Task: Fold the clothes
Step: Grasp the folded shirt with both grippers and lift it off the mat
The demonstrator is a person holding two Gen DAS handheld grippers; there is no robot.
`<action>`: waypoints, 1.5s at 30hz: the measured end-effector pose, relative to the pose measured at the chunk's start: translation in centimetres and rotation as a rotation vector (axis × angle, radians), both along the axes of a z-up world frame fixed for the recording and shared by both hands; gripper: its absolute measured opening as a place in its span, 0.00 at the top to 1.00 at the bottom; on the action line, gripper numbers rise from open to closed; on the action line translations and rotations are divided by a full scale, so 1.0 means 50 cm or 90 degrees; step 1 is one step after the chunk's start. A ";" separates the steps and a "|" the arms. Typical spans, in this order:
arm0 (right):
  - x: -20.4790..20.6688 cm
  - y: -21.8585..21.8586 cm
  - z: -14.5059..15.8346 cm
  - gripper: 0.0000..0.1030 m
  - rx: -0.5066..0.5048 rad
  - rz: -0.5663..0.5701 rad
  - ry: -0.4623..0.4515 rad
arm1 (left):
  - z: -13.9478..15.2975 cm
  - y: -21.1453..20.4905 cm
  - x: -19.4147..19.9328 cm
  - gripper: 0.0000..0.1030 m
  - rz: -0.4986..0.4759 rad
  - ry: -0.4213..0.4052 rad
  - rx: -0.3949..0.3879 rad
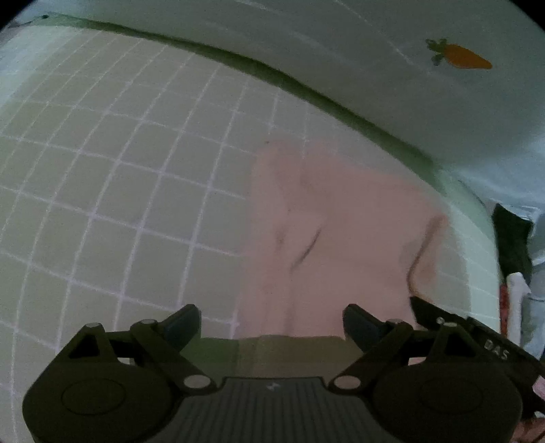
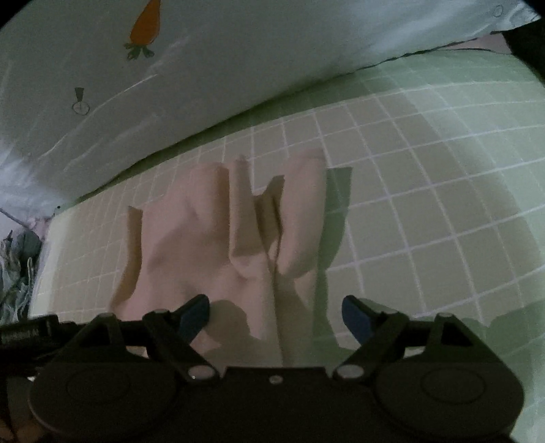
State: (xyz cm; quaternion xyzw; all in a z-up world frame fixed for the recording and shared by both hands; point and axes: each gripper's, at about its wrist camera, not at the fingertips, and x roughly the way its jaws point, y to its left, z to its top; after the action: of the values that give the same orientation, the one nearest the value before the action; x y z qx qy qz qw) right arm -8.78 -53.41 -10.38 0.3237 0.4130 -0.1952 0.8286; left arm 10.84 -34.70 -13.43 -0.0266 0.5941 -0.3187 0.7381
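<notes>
A pale pink garment (image 1: 340, 238) lies rumpled on a green sheet with a white grid (image 1: 119, 170). In the left wrist view my left gripper (image 1: 271, 323) hangs open above the garment's near edge, with nothing between its dark blue pads. The right wrist view shows the same pink garment (image 2: 221, 245) with raised folds and creases running away from me. My right gripper (image 2: 276, 318) is open over its near edge, its pads apart and touching no cloth. The other gripper's black body (image 1: 477, 334) shows at the right edge of the left view.
A white quilt printed with an orange carrot (image 1: 466, 58) lies bunched along the far side of the grid sheet (image 2: 425, 204); the carrot (image 2: 146, 27) shows in the right view too. Dark and patterned items (image 2: 17, 265) sit past the bed's left edge.
</notes>
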 end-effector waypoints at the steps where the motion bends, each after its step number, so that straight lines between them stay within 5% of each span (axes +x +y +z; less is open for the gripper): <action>1: 0.006 -0.002 -0.001 0.16 0.001 0.000 -0.002 | -0.002 0.002 -0.003 0.20 -0.002 -0.001 -0.014; 6: 0.021 0.004 -0.002 0.18 0.005 0.017 -0.036 | -0.012 0.006 -0.018 0.61 0.012 -0.007 -0.076; 10: 0.034 0.018 0.006 0.77 -0.006 0.023 -0.045 | 0.014 0.010 -0.047 0.76 -0.010 -0.043 -0.090; 24: -0.112 0.142 0.158 0.79 -0.130 -0.020 -0.086 | 0.181 0.085 -0.221 0.77 -0.113 -0.146 -0.178; 37: -0.243 0.271 0.218 0.79 -0.165 -0.086 -0.067 | 0.188 0.196 -0.328 0.77 -0.121 -0.094 -0.233; 45: -0.365 0.240 0.221 0.79 -0.166 -0.105 -0.089 | 0.193 0.096 -0.442 0.77 -0.130 -0.110 -0.236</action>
State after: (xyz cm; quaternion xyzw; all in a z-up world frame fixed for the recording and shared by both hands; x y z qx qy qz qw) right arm -27.04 -41.40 0.66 0.2594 0.2973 -0.2914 0.8715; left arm -11.24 -29.89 -3.79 -0.0739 0.4595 -0.4965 0.7327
